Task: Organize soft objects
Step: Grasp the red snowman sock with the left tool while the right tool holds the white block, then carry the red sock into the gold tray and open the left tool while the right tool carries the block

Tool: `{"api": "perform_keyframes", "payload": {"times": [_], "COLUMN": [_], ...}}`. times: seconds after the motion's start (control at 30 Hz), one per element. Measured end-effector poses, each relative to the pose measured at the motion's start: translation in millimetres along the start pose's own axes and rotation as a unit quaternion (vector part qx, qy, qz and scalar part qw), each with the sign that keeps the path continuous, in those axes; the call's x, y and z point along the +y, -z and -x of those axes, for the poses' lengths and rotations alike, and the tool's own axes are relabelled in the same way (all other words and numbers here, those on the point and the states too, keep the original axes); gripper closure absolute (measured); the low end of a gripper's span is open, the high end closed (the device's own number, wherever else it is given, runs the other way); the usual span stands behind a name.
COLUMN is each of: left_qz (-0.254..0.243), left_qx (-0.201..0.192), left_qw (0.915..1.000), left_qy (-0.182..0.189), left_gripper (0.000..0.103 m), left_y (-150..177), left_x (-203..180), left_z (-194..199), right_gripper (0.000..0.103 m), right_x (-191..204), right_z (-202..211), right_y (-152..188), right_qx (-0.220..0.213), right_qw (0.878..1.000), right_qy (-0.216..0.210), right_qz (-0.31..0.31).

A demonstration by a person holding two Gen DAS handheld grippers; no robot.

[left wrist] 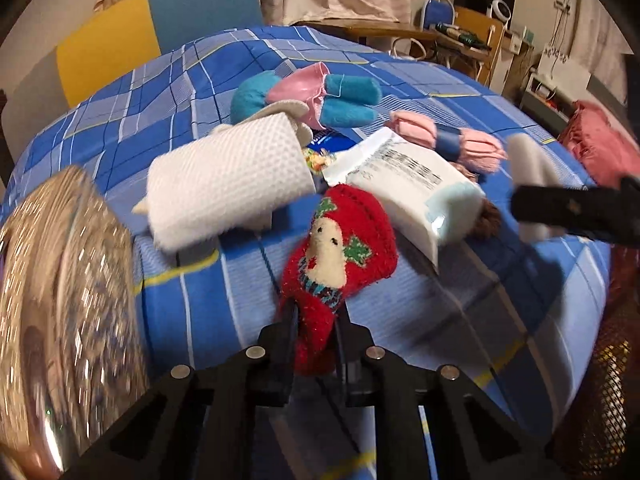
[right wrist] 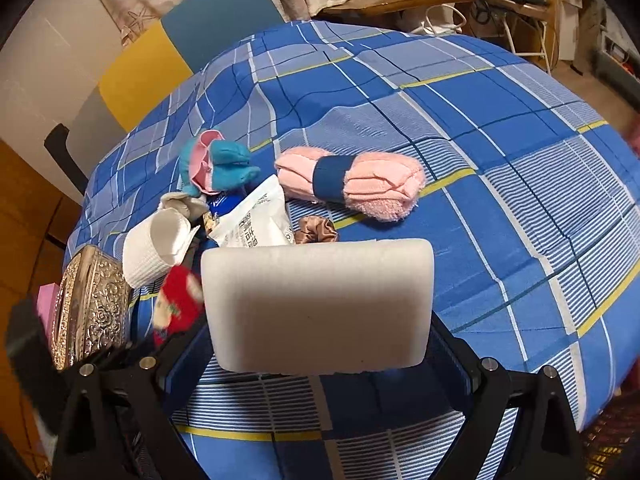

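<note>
A surface under a blue checked cloth (right wrist: 500,128) carries a pink rolled towel (right wrist: 352,186), a blue-and-pink soft toy (right wrist: 218,168), a white rolled cloth (left wrist: 228,184), a white packet (left wrist: 408,188) and an ornate metal box (right wrist: 94,304) at its left edge.

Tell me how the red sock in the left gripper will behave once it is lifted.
The red sock looks fuzzy and limp, so its free end will probably droop. It likely weighs little. The left gripper pinches only its cuff, so it may swing, though the fuzzy knit should resist slipping.
</note>
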State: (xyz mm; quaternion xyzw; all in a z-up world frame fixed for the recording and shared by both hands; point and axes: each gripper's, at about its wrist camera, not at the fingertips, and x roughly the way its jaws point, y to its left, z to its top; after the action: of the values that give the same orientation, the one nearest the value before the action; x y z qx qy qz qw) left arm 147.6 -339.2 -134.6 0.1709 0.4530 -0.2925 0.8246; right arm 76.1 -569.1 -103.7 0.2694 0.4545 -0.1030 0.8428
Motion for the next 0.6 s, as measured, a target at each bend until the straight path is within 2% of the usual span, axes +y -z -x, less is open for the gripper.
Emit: {"api": "perform_keyframes", "payload": {"times": [0.33, 0.6], "left_qz": [0.03, 0.069], "left_qx": [-0.034, -0.075], "left_qw": [0.9979, 0.9936], "left_qy": [0.046, 0.049], "left_gripper": [0.089, 0.089], "left_y": [45.3, 70.9], "left_x": [14.0, 52.9], "left_z": [53.7, 107.8], "right_gripper": [0.006, 0.006], "right_x": [1.8, 19.4], "right_z": [-5.5, -11.3], "right_y": [6.1, 20.3], "right_qx": [0.008, 0.01], "right_qw": [1.0, 0.999], "right_qy": [0.002, 0.006], "right_qz": [0.004, 0.039]}}
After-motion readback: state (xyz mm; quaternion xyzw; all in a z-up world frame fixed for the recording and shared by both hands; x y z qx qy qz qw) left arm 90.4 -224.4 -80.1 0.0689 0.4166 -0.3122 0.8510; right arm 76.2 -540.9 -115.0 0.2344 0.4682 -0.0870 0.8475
